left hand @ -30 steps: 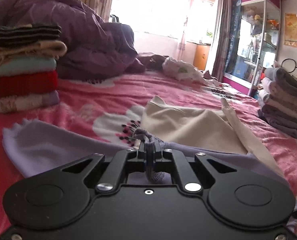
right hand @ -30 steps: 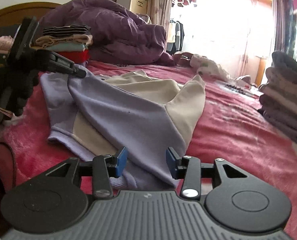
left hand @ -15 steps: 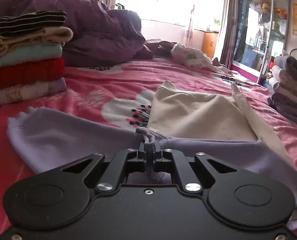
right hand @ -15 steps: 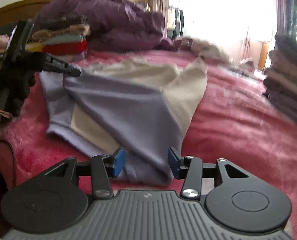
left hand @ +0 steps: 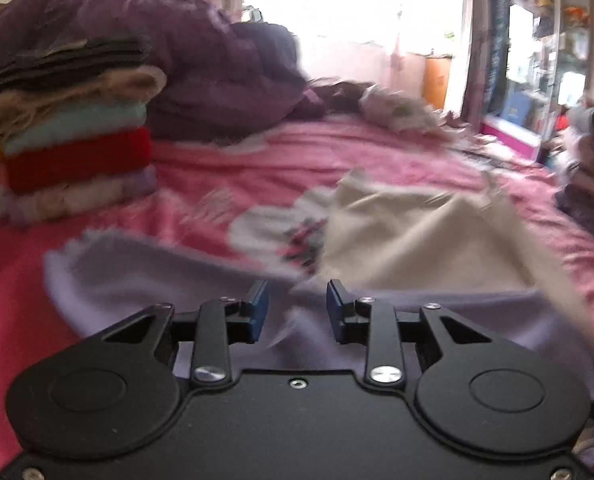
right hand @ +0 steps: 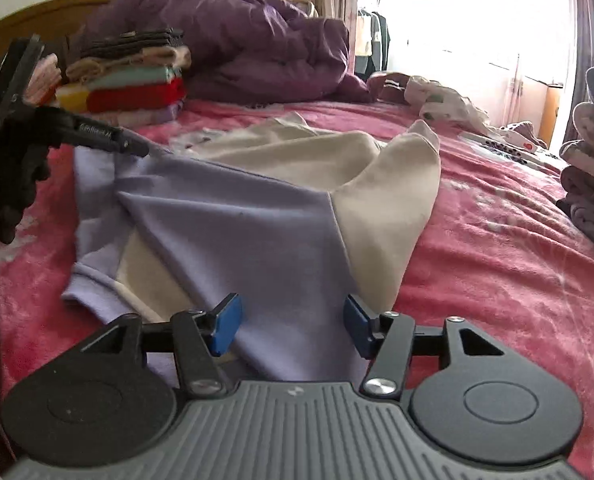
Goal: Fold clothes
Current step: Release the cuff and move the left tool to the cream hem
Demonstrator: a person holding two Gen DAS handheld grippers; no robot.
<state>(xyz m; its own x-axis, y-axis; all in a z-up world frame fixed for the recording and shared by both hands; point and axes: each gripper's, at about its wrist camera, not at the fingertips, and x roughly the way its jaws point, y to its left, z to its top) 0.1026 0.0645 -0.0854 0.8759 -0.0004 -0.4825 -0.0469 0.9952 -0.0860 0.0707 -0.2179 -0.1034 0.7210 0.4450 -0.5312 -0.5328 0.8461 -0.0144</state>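
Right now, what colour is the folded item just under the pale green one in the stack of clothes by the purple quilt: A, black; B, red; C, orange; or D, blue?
B: in the stack of clothes, the red item lies directly under the pale green one.

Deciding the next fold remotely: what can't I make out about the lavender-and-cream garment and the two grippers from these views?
- Garment, near hem: right wrist view, hidden under the right gripper, whose jaws are opening.
- Left gripper, jaws opening: left wrist view is motion-blurred, so any cloth contact is unclear.
- Left gripper in the right wrist view: seen side-on, its gap is unreadable.
- Garment type: bunched, not discernible.
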